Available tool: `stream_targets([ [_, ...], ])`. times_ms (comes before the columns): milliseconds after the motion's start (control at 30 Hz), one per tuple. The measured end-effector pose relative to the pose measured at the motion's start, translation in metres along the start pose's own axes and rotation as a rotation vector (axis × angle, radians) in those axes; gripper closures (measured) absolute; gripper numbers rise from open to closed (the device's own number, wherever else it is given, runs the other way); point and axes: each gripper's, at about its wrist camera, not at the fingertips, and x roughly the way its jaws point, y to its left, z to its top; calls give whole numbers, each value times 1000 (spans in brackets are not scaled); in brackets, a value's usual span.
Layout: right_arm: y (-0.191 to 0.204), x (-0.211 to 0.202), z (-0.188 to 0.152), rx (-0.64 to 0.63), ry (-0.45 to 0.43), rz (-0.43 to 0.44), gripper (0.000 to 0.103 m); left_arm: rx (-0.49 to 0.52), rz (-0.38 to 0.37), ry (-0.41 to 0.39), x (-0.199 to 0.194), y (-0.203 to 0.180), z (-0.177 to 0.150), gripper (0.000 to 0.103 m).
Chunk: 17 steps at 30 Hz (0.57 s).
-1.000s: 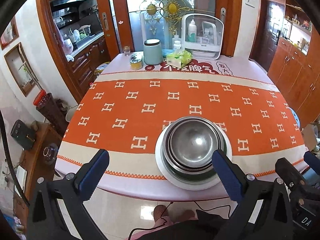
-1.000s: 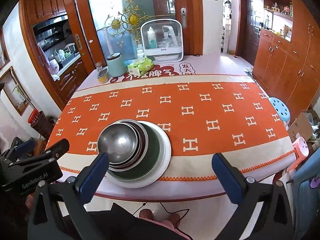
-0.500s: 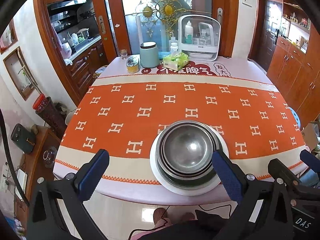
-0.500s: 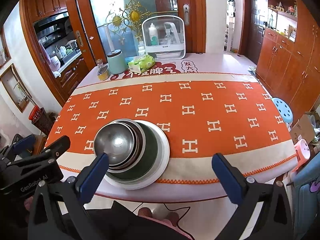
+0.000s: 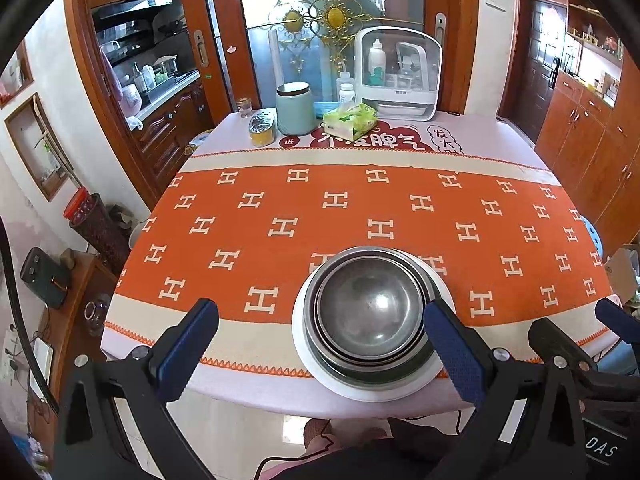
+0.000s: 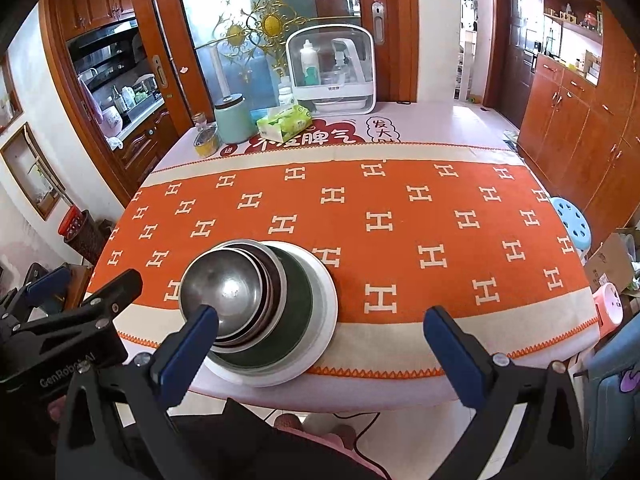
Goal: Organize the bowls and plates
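Several steel bowls [image 5: 370, 306] sit nested in a stack on a white plate [image 5: 320, 372] near the front edge of the table. The stack also shows in the right wrist view [image 6: 228, 292], on the same plate [image 6: 324, 300]. My left gripper [image 5: 320, 344] is open and empty, held off the table's front edge, with the stack just ahead between its fingers. My right gripper [image 6: 320, 344] is open and empty, to the right of the stack, its left finger in front of the bowls' near rim.
The table [image 5: 280, 396] has an orange cloth [image 5: 360, 208] with white H marks. At the far end stand a green canister [image 5: 295, 109], a tissue pack [image 5: 350, 120], a tin [image 5: 262, 130] and a white dispenser case [image 5: 398, 68]. Cabinets stand on the right.
Both grippers have drawn back a little from the table, still open. The bowls and plate have not moved.
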Motion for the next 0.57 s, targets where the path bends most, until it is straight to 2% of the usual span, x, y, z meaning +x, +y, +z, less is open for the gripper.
stream_targets([
  [567, 0, 9, 7, -12, 10, 11, 0, -8, 4, 1, 11, -4, 9, 1],
])
